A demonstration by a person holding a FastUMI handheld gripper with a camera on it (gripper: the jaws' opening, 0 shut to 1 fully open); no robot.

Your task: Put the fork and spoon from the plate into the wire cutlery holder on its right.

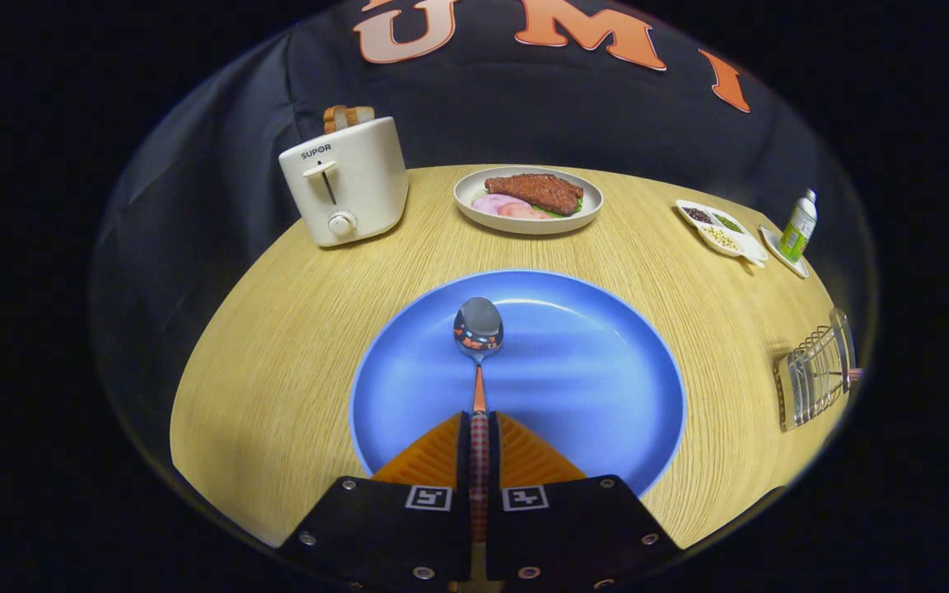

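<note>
My gripper is shut on the handle of the spoon, both fingers pressing on its patterned handle. The spoon points straight ahead, its shiny bowl out beyond the fingertips, over the middle of the blue plate. Whether the spoon rests on the plate or is held just above it is unclear. The wire cutlery holder stands far off to the right of the plate, near the table's edge, with a handle sticking out of it.
A cream toaster with toast stands at the back left. Behind the blue plate sits a plate of meat. At the back right are a divided dish of seasonings and a small green bottle.
</note>
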